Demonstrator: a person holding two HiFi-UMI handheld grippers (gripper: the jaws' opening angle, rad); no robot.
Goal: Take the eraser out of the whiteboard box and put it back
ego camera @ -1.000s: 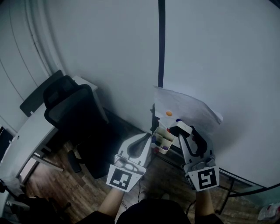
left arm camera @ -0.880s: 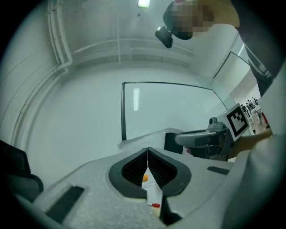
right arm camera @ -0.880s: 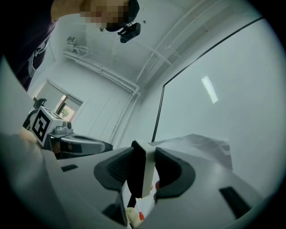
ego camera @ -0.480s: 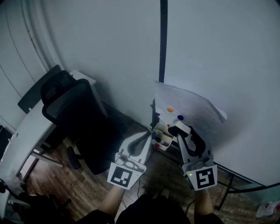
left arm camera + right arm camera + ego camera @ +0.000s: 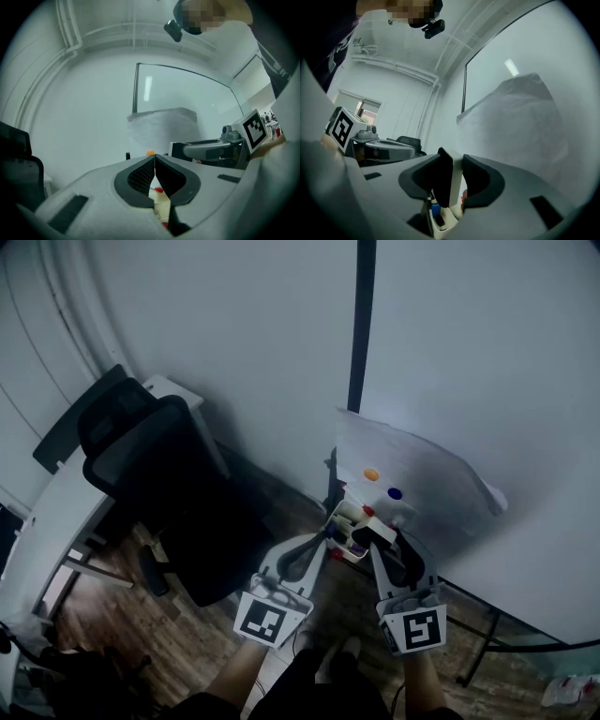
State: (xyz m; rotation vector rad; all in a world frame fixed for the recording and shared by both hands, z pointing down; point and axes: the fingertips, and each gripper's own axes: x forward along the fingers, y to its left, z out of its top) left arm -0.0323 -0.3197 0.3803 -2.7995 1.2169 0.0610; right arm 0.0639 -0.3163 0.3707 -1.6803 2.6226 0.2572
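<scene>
Eraser (image 5: 451, 180), clamped between the jaws of the right gripper (image 5: 379, 536), has been lowered over the past second to just above the whiteboard box (image 5: 339, 542), so its return is judged close, while the left gripper (image 5: 319, 540) is kept closed, empty.

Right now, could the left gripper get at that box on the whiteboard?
Probably yes: the box sits just beyond the shut left gripper, nothing between them, though the right gripper holds the eraser over it.
</scene>
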